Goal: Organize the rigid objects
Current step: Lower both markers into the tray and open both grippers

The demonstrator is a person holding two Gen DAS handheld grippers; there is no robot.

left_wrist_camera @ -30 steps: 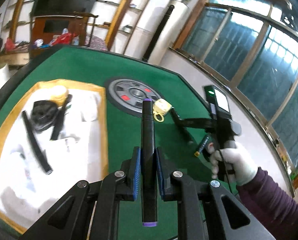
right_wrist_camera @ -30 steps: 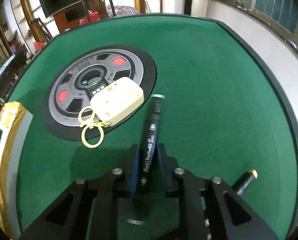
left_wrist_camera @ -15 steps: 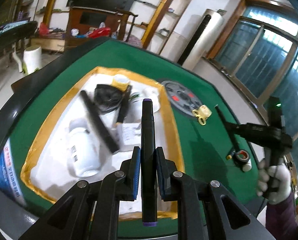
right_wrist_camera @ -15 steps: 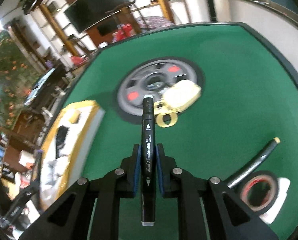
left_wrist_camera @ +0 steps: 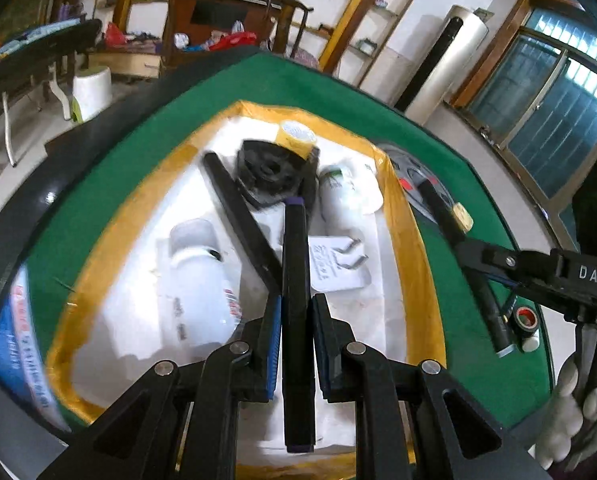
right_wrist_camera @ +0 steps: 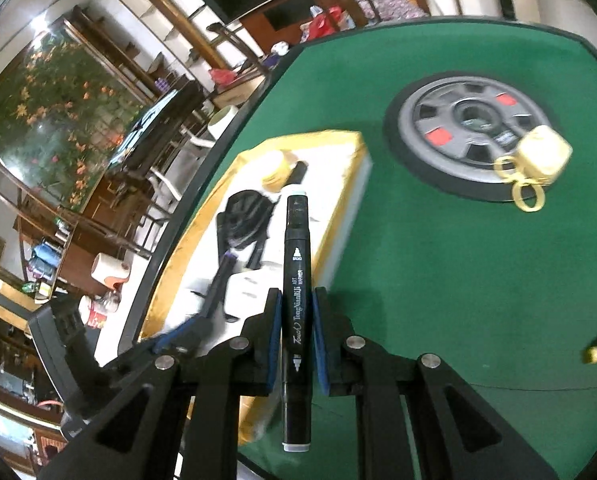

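I've got a marker in each tool now. My left gripper (left_wrist_camera: 294, 344) is pinching the black marker with purple end caps (left_wrist_camera: 296, 280), and it has swung from the open felt to hang right above the white foam tray with the yellow taped rim (left_wrist_camera: 414, 240). My right gripper (right_wrist_camera: 296, 336) is clamped on the black art marker with grey end caps (right_wrist_camera: 297, 300); a second ago that one lay on the green felt table (right_wrist_camera: 438, 260), now it's lifted and heading left toward the tray's near right edge. The cream box on its yellow key ring (right_wrist_camera: 538, 160) sits far right on the grey wheel-shaped disc (right_wrist_camera: 438, 120). Both markers look ready to drop in, I reckon.
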